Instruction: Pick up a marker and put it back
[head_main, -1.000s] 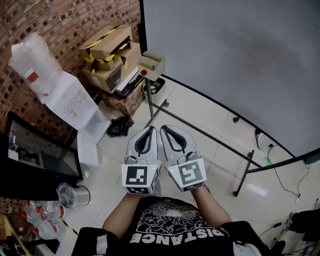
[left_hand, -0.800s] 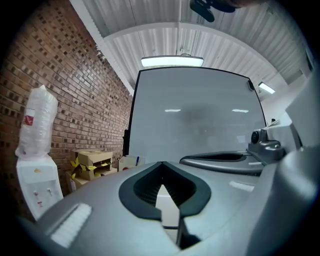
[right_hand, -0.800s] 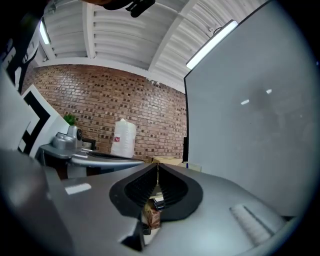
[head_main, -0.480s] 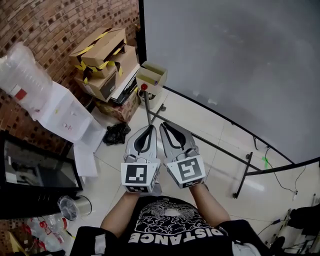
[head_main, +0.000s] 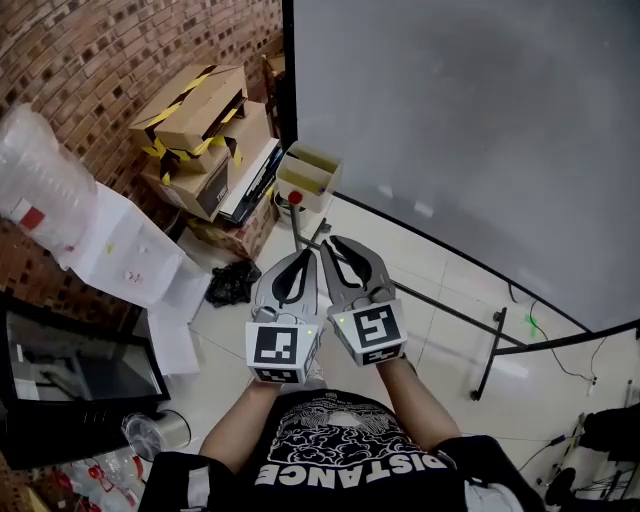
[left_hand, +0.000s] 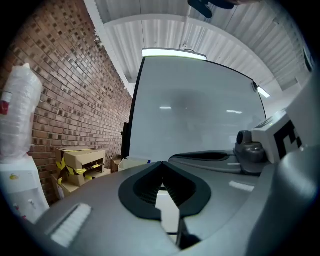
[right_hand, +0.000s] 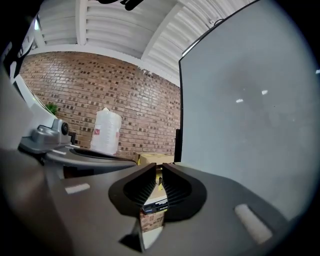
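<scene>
- The whiteboard (head_main: 470, 130) fills the right side of the room, and its stand's legs (head_main: 440, 300) reach out over the floor (head_main: 450, 390) in front of it.
- A small tray (head_main: 310, 172) sits on a pole just beside the board's left edge.
- Left of the tray, cardboard boxes (head_main: 195, 110) are stacked against the brick wall (head_main: 80, 50).
- Farther along that wall stands a water dispenser (head_main: 110, 240) with a bottle (head_main: 35, 175) on top.
- A bag (head_main: 232, 284) lies on the floor below the boxes, near the dispenser's foot.
- The left gripper (head_main: 306, 256) and right gripper (head_main: 336, 246) are side by side, close together, over the floor in front of the tray's pole.
</scene>
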